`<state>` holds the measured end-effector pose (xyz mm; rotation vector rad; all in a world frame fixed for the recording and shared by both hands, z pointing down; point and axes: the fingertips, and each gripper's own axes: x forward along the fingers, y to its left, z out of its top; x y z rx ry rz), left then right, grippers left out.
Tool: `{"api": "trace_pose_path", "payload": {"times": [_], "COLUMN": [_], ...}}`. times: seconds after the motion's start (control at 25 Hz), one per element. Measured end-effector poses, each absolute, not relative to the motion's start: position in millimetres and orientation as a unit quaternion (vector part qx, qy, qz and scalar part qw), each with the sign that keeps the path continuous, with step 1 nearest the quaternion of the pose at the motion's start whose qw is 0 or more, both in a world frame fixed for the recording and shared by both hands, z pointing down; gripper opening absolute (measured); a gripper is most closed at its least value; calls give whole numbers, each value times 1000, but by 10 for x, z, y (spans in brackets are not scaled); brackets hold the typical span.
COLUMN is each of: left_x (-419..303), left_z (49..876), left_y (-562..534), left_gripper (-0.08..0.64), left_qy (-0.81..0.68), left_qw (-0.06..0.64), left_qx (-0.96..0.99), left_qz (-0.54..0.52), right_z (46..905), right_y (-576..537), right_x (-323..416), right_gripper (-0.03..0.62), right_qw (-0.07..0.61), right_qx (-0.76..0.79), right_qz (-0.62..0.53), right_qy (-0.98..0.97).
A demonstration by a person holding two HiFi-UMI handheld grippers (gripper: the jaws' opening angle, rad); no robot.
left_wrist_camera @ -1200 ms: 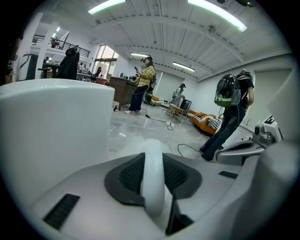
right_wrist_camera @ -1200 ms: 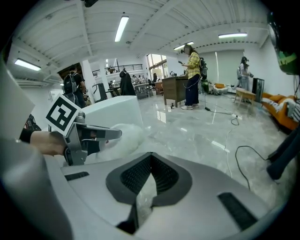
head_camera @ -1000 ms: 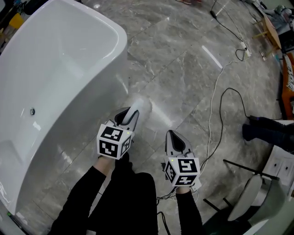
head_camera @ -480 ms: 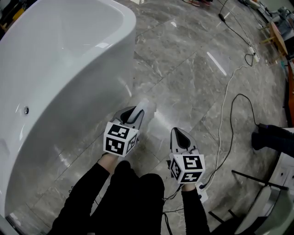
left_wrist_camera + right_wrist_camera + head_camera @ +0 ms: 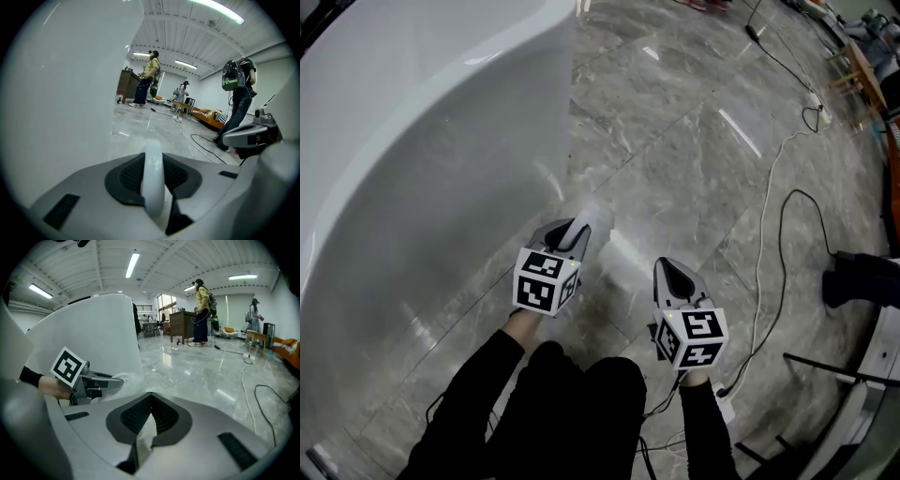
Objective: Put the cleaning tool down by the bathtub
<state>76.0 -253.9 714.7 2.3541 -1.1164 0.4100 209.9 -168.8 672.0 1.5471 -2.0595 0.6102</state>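
The white bathtub (image 5: 431,150) fills the left of the head view, its wall close to my left gripper (image 5: 574,231). That gripper is shut on the white rounded handle of the cleaning tool (image 5: 592,218), which points forward and down over the grey marble floor. In the left gripper view the handle (image 5: 153,161) stands upright between the dark pads of the left gripper (image 5: 153,187), with the tub wall (image 5: 56,93) right beside it. My right gripper (image 5: 668,271) hangs to the right, shut; in the right gripper view (image 5: 150,416) only a pale sliver shows behind its pads.
White and black cables (image 5: 769,187) trail over the floor to the right. A black shoe (image 5: 862,278) and a metal frame (image 5: 825,366) sit at the right edge. People (image 5: 147,77) stand far off by a wooden counter, and one with a backpack (image 5: 239,93) is nearer.
The head view has swung so the tub looms larger at the left. Both grippers keep about the same place, the left still holding the white tool.
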Motion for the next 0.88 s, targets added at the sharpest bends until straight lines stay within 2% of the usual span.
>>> {"api": "trace_pose_path", "payload": {"times": [0.44, 0.88], "left_x": [718, 567], "left_z": [7798, 8268], "left_y": [-2588, -2672], "left_gripper": [98, 98], "left_qy": [-420, -422], "left_qw": [262, 271], "left_qx": [854, 847], "left_qz": [159, 175], "right_z": [7142, 7376], "right_y": [-1658, -1789], "right_x": [2190, 1958], "right_gripper": [0, 0], "right_qw": [254, 266], "right_qx": [556, 536], "right_qz": [236, 234], "right_qy": [-755, -766]}}
